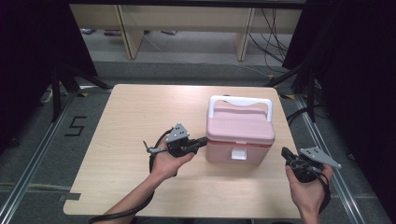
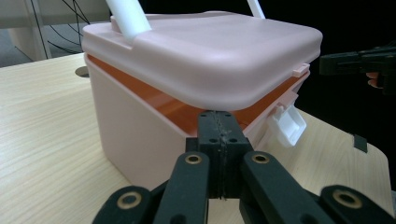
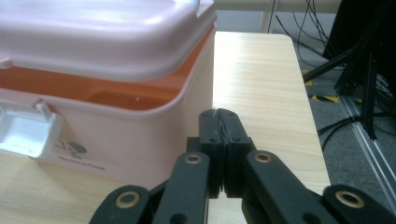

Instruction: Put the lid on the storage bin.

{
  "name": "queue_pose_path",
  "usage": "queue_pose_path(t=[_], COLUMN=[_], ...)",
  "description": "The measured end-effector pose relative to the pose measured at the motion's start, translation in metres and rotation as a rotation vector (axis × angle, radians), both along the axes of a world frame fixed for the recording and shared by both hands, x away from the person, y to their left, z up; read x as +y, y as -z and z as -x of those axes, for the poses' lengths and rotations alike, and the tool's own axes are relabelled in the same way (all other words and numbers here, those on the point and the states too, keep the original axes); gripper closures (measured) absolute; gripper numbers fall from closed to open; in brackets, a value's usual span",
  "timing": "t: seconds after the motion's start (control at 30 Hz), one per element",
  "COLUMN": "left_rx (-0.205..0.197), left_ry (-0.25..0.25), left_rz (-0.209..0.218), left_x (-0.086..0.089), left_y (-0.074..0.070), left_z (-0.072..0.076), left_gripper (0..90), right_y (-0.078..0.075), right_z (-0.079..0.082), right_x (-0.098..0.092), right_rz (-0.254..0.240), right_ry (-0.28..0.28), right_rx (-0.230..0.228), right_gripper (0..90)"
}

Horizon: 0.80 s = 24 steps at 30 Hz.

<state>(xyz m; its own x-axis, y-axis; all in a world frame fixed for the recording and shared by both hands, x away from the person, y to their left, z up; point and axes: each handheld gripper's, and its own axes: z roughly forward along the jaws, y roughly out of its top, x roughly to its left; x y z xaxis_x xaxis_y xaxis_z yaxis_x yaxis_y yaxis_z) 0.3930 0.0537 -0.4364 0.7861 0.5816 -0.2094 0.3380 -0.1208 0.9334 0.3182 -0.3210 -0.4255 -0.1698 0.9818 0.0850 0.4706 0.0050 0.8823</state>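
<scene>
Wooden table (image 1: 140, 116) bears a pink box (image 1: 239, 135), lid ajar; contents hidden; both claws closed, empty.

Box (image 1: 239, 131): pale pink, orange band under its lid
Handle (image 1: 240, 102): white, above the box
Latch (image 1: 239, 154): white, front of box
Table (image 1: 130, 116): light wood grain
Gripper jaws: black

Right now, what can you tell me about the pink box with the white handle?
The pink plastic box stands upright on the pale wooden table, toward its right side. Its rounded pink lid sits slightly raised, showing an orange band underneath. A white carry handle arches over the back, and a white latch hangs on the front, seemingly undone. The left hand-held gripper, jaws shut, points at its left front corner; whether they touch I cannot tell.
</scene>
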Motion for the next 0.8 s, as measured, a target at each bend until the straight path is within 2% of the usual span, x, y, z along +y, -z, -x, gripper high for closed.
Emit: queue_pose_path(t=[0.03,0.1,0.13,0.17,0.2,0.23,0.33,0.37,0.4,0.43,0.47,0.5,0.53,0.57,0.6,0.63,0.67,0.73,0.8], left_rx=[0.0,-0.001,-0.01,-0.01,-0.015,-0.029,-0.041,-0.05,-0.057,-0.067,-0.073,-0.08,-0.087,-0.088,-0.085,-0.088,-0.091,-0.094,-0.109], left_ry=[0.0,-0.01,-0.016,-0.016,-0.024,-0.037,-0.054,-0.062,-0.072,-0.078,-0.091,-0.104,-0.118,-0.133,-0.149,-0.162,-0.177,-0.208,-0.244], left_rz=[0.0,0.0,-0.006,-0.006,-0.008,-0.015,-0.026,-0.032,-0.039,-0.043,-0.05,-0.056,-0.064,-0.057,-0.06,-0.064,-0.062,-0.059,-0.055], left_x=[0.0,0.005,0.01,0.01,0.013,0.021,0.029,0.034,0.039,0.044,0.049,0.055,0.062,0.068,0.073,0.08,0.086,0.099,0.112], left_y=[0.0,0.0,-0.001,-0.001,-0.002,-0.002,-0.003,-0.003,-0.003,-0.002,-0.002,-0.002,-0.002,-0.001,0.0,0.0,0.001,0.004,0.006], left_z=[0.0,0.002,0.004,0.004,0.005,0.005,0.006,0.006,0.006,0.006,0.007,0.007,0.007,0.007,0.008,0.008,0.008,0.009,0.011], left_gripper=[89.6,89.5,89.5,89.5,89.4,89.3,89.1,88.8,87.5,87.5,86.7,86.1,85.7,86.0,86.1,86.1,86.1,85.7,85.0], right_y=[0.001,0.002,0.003,0.003,0.005,0.006,0.007,0.008,0.008,0.008,0.009,0.009,0.011,0.013,0.015,0.015,0.015,0.017,0.019], right_z=[-0.001,-0.001,0.001,0.001,-0.001,-0.002,-0.002,-0.002,-0.001,-0.001,-0.001,0.0,-0.001,-0.001,-0.001,-0.001,-0.001,-0.001,0.001], right_x=[-0.003,-0.003,0.0,0.0,-0.003,-0.002,-0.004,-0.004,-0.004,-0.004,-0.006,-0.005,-0.008,-0.01,-0.008,-0.008,-0.011,-0.012,-0.009], right_rz=[0.038,0.037,-0.005,-0.005,0.03,0.013,0.037,0.013,0.031,0.031,0.05,0.018,0.045,0.056,0.033,0.033,0.056,0.067,0.034], right_ry=[-0.018,-0.024,-0.003,-0.003,-0.024,-0.027,-0.02,-0.029,-0.007,-0.007,-0.015,0.003,-0.013,-0.007,0.002,0.002,-0.002,-0.005,0.011], right_rx=[-0.014,-0.014,0.017,0.017,-0.005,0.0,-0.003,-0.003,0.014,0.014,0.005,0.024,0.006,0.009,0.012,0.012,0.012,0.007,0.033], right_gripper=[89.8,89.9,89.8,89.8,89.8,89.7,89.7,89.6,89.4,89.4,89.3,89.1,89.0,88.8,88.7,88.7,88.6,87.6,87.1])
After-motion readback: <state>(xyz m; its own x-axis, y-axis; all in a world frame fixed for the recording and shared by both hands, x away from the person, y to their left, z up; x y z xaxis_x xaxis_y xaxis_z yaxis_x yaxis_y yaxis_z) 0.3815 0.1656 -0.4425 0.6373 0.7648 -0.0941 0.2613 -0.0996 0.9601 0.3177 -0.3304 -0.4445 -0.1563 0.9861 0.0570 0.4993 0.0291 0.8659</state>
